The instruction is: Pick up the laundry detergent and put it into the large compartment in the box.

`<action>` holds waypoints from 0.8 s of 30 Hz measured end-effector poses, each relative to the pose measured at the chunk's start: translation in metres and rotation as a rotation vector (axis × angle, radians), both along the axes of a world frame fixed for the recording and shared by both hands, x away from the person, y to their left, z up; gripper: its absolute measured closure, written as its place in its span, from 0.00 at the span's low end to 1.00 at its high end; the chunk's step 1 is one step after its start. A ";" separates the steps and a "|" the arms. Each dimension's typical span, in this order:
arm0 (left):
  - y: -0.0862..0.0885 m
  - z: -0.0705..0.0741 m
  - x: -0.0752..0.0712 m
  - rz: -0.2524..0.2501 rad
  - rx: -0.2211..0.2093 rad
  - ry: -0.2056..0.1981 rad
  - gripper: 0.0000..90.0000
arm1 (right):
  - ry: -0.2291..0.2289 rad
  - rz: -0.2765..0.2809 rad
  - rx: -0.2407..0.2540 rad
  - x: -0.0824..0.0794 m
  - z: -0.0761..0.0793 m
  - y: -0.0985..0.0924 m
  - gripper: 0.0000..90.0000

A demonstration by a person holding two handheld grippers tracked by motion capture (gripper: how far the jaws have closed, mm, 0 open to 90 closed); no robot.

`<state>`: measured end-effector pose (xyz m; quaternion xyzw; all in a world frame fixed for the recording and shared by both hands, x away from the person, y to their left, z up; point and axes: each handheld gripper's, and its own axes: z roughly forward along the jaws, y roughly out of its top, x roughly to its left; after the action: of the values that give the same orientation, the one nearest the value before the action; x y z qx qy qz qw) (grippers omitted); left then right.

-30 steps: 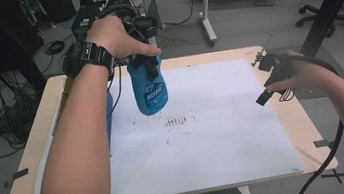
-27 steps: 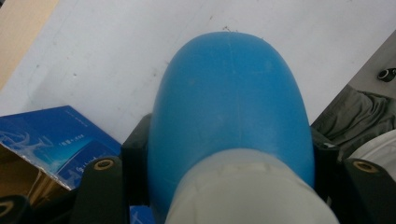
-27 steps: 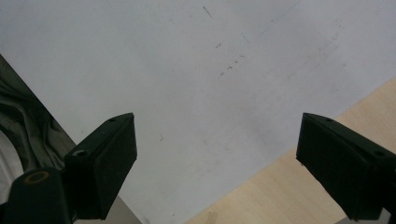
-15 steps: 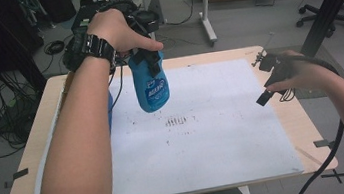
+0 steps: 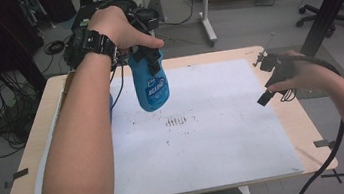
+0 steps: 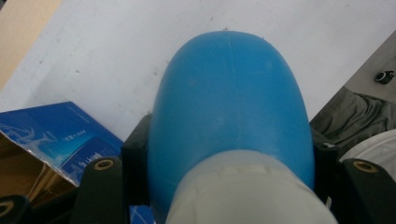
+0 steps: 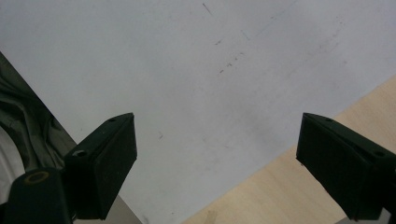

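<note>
From the high view, the left hand-held gripper (image 5: 147,55) is raised above the far left part of the bench (image 5: 50,105), its jaws clamped on a blue spray bottle (image 5: 151,87) that hangs in the air, base downward, over a white board (image 5: 205,138) covering most of the bench top. A patch of dark marks (image 5: 177,121) sits near the board's middle. The right hand-held gripper (image 5: 271,81) hovers above the board's right edge.

In the left gripper view, the blue bottle (image 6: 231,116) is pinched between the two black jaws, with the white board (image 6: 116,51) below it and a blue box (image 6: 60,140) at lower left.

In the right gripper view, the right hand-held gripper (image 7: 217,168) has its jaws spread wide apart with nothing between them, above the white board (image 7: 187,70) and the wooden bench edge (image 7: 271,191).
</note>
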<state>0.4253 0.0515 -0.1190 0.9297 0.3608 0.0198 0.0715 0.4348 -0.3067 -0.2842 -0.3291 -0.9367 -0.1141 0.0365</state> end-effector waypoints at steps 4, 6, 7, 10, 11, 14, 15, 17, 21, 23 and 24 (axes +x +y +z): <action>0.002 -0.001 0.002 0.029 0.003 0.001 0.42 | 0.003 -0.003 -0.003 0.000 0.000 -0.001 0.14; 0.003 0.000 0.003 0.045 -0.002 0.003 0.42 | 0.005 -0.006 -0.004 0.001 0.000 -0.001 0.14; 0.004 0.000 0.003 0.053 -0.002 0.005 0.42 | 0.003 -0.004 -0.003 0.001 -0.001 -0.002 0.14; 0.005 0.001 0.004 0.073 -0.009 0.006 0.42 | 0.003 -0.004 -0.003 0.002 -0.001 -0.002 0.14; 0.005 0.001 0.004 0.082 -0.012 0.003 0.42 | 0.004 -0.004 -0.002 0.002 -0.001 -0.002 0.14; 0.007 0.001 0.005 0.094 -0.012 0.004 0.42 | 0.005 -0.005 -0.004 0.002 -0.001 -0.001 0.14; 0.008 0.002 0.005 0.107 -0.014 0.005 0.42 | 0.006 -0.006 -0.005 0.002 -0.001 -0.001 0.14; 0.010 0.002 0.005 0.119 -0.018 0.008 0.42 | 0.006 -0.004 -0.006 0.002 -0.001 -0.002 0.14; 0.015 0.004 0.007 0.148 -0.029 0.007 0.42 | 0.007 -0.007 -0.005 0.003 -0.001 -0.003 0.14; 0.018 0.004 0.008 0.175 -0.034 0.005 0.42 | 0.007 -0.008 -0.005 0.003 -0.001 -0.003 0.14; 0.020 0.004 0.009 0.195 -0.036 0.003 0.42 | 0.006 -0.007 -0.004 0.003 -0.001 -0.003 0.14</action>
<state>0.4342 0.0715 -0.1146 0.8887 0.4500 0.0190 0.0856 0.4383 -0.3100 -0.2853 -0.3326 -0.9357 -0.1111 0.0383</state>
